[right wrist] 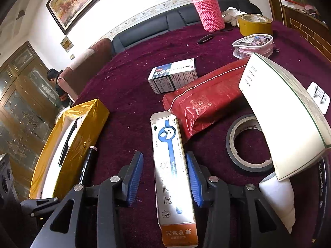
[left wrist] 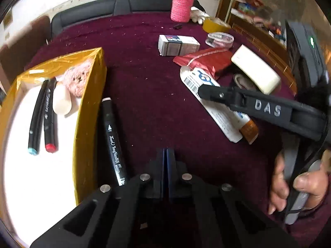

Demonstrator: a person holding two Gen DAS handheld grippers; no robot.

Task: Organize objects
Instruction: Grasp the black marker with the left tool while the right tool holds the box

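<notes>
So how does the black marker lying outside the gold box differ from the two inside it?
The loose black art marker lies on the maroon tablecloth against the outside wall of the gold foil box, with a pale cap. The two black markers in the box lie side by side on its white floor, showing blue and red ends. All three share slim black barrels.

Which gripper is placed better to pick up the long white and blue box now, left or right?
Right. The right gripper is open with the long box lying between its blue pads. The left gripper is shut and nearer to the yellow tray.
</notes>
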